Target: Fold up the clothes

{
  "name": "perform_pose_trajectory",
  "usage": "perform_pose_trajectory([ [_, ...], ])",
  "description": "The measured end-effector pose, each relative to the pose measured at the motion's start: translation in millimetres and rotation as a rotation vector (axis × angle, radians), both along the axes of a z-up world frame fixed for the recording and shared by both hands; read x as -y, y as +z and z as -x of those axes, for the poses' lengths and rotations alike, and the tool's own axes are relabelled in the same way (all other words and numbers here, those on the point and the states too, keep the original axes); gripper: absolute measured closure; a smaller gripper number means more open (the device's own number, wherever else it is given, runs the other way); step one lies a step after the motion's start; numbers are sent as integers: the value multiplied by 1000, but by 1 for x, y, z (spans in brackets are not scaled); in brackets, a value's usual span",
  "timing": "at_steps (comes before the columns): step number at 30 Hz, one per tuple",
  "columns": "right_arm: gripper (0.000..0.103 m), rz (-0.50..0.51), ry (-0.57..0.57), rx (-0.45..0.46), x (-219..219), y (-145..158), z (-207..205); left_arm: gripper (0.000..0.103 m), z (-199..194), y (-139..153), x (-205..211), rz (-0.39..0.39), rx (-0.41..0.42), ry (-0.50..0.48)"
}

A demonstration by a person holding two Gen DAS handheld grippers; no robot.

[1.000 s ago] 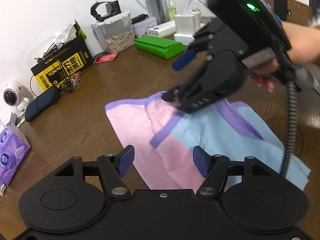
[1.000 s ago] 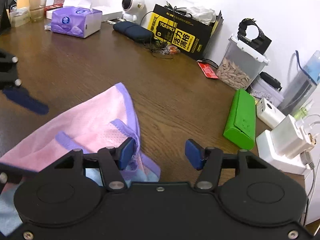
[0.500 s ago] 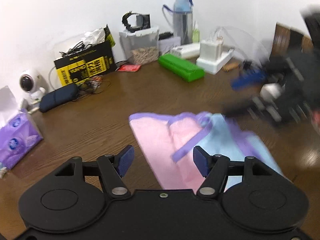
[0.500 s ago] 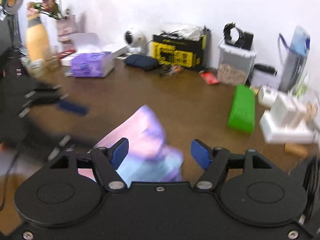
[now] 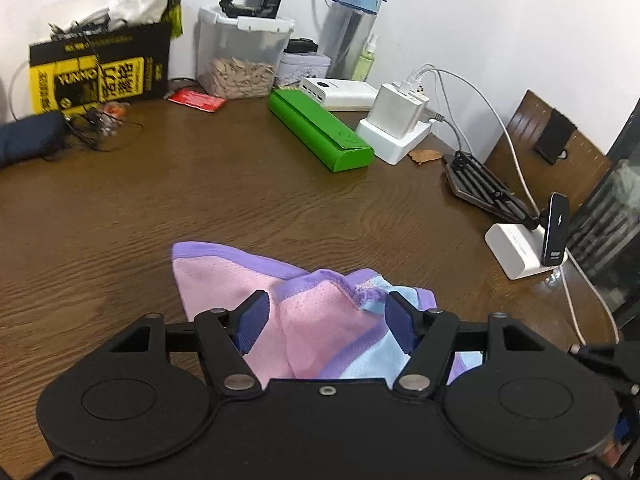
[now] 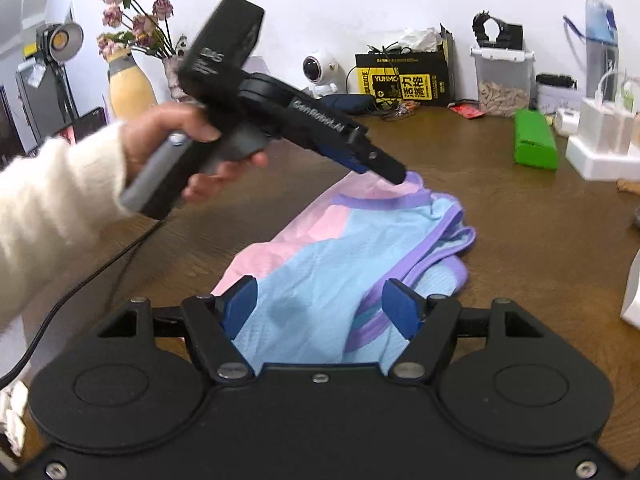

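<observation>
The right gripper [image 6: 320, 308] is now sitting back, jaws apart, empty. The garment [image 6: 340, 256] is lying partly hidden beneath the left gripper [image 5: 326, 322], jaws apart.

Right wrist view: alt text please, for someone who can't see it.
A pink, light-blue and purple mesh garment lies loosely folded on a brown wooden table. The open right claw hovers over its near edge, while a hand points the left claw at its far edge.

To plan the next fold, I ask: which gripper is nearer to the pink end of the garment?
Left. The left gripper has its tips at the pink end; the right gripper is over the blue end.
</observation>
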State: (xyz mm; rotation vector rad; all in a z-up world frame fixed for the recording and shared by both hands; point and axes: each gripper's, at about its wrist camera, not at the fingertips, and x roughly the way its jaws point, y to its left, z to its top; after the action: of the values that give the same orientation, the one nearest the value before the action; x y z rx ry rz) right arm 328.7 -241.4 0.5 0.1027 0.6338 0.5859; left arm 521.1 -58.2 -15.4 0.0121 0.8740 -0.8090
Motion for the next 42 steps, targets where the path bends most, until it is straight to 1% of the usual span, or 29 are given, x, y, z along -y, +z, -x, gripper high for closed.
perform_pose_trajectory([
  [4,28,12,48,58,-7,0,8,40,-4,-4,-4,48,-25,-24],
  [7,28,62,89,107,-19,1,13,40,-7,-8,-4,56,-37,-35],
  [11,28,77,65,99,-24,0,13,40,-10,-17,-4,32,-44,-40],
  [14,28,56,57,89,-21,-2,13,40,-11,-20,-6,43,-42,-49],
  [15,28,54,59,89,-21,-3,14,43,-11,-20,-6,50,-43,-53],
  [16,28,56,60,89,-21,-4,14,49,-12,-21,-6,59,-47,-58],
  [17,28,64,61,86,-22,-5,14,68,-11,-22,-5,61,-51,-61],
  [18,28,67,61,80,-23,-7,13,85,-11,-23,-4,56,-51,-60],
  [19,28,65,60,75,-23,-8,13,88,-10,-23,-3,44,-42,-56],
  [21,28,62,58,67,-23,-10,11,96,-7,-23,-4,56,-28,-55],
  [25,28,60,54,59,-25,-13,10,99,-1,-15,-14,112,11,-23],
  [27,28,61,54,57,-26,-14,11,99,2,-11,-19,121,21,-1],
  [33,28,64,53,64,-30,-15,12,100,13,-8,-26,73,32,42],
  [37,28,64,50,69,-32,-14,13,99,5,-13,-26,65,0,68],
  [40,28,60,46,76,-29,-12,14,99,-12,-19,-27,78,-63,81],
  [42,28,46,31,83,-22,-8,11,98,-17,-22,-28,83,-82,79],
])
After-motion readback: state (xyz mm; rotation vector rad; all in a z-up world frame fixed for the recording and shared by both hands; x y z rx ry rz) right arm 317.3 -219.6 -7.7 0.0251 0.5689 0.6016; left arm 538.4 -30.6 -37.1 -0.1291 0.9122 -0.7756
